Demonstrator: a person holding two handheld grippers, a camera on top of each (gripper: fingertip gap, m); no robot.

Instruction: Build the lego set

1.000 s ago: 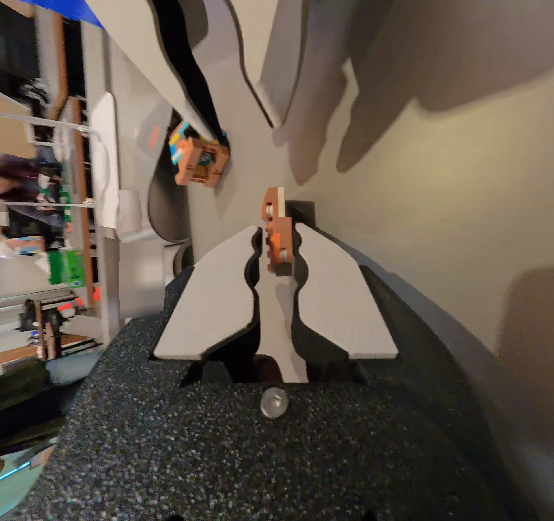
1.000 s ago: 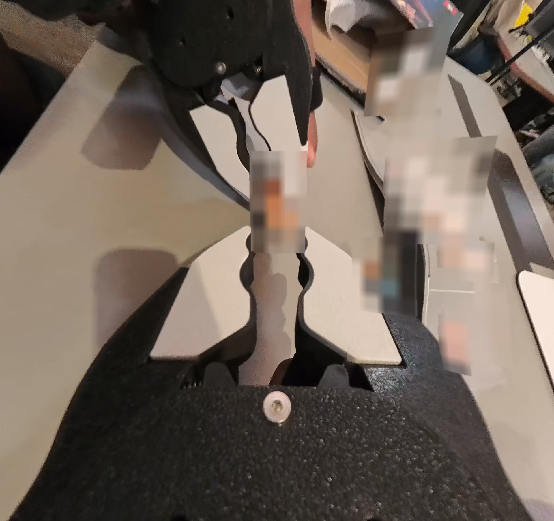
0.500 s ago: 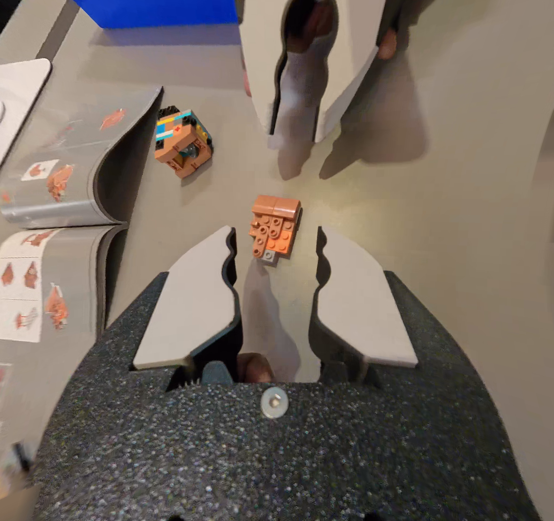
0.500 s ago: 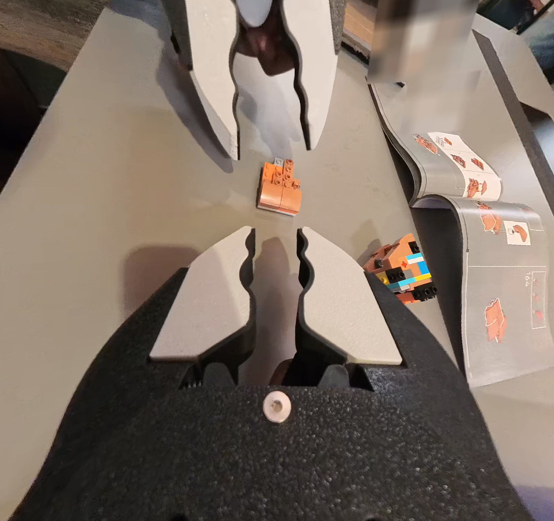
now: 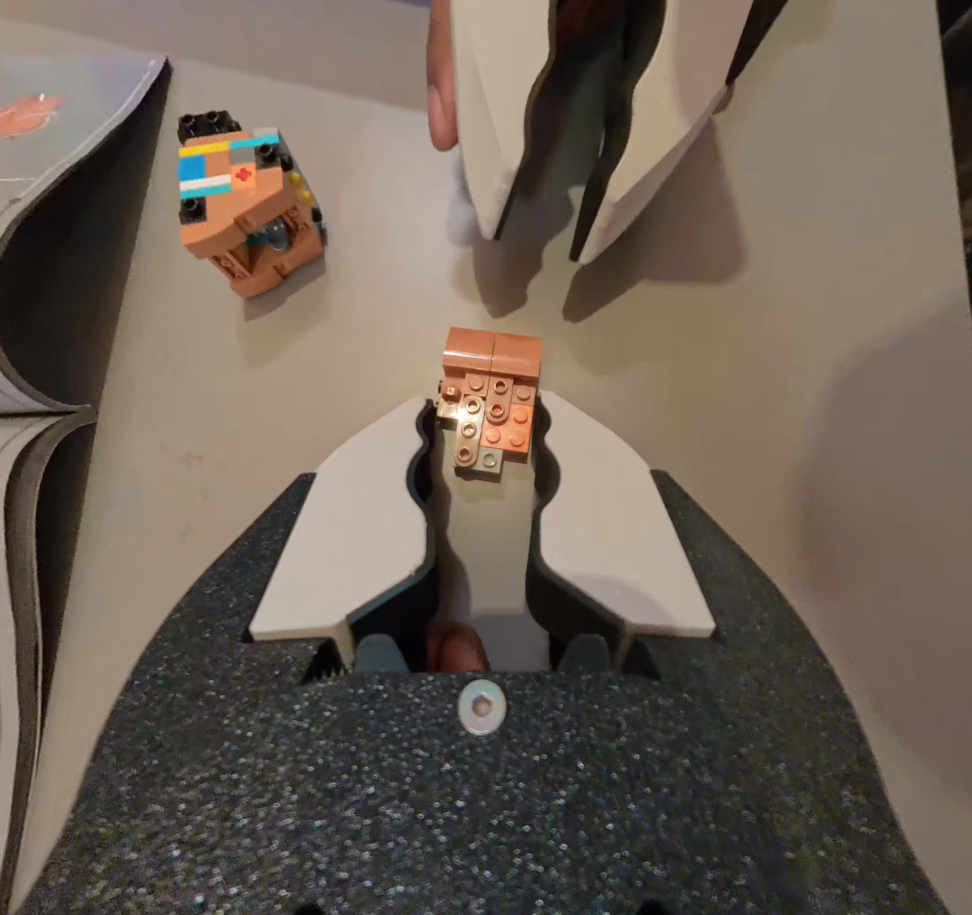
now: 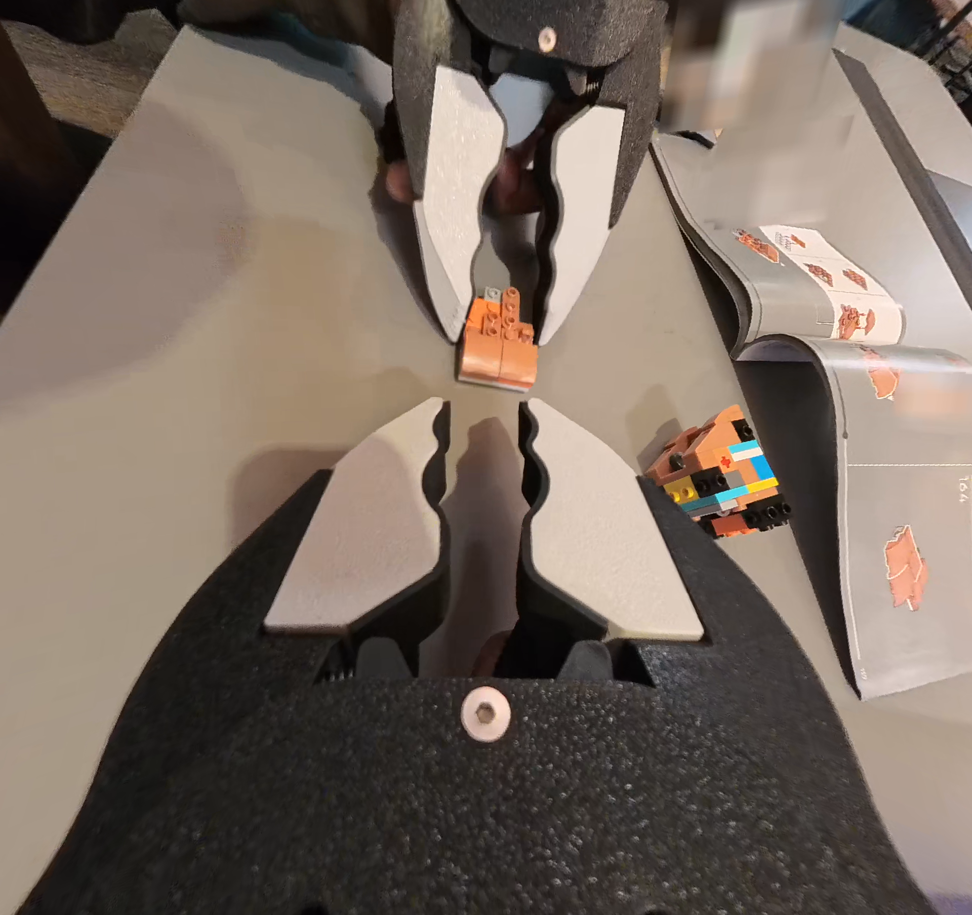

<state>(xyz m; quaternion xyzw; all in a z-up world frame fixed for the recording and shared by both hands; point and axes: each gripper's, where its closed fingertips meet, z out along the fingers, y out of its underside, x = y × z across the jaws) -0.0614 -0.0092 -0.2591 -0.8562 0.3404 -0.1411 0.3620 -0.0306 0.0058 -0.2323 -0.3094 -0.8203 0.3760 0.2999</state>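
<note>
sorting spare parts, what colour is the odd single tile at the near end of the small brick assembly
Grey, on the small orange-brown brick assembly; clearest in the left wrist view.

Printed number on open instruction booklet [image 6: 894,469] page, right side of counter [image 6: 210,311]; content withheld.

Booklet [image 5: 63,216] runs off the left edge; a mosaic patch hides whatever's above the booklet's top edge.

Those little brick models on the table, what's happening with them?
A person is building a Lego set with two handheld grippers. The left gripper straddles a small orange brick piece lying on the grey table. The right gripper hovers open, facing it. A colourful brick block sits beside an open instruction booklet.
</note>
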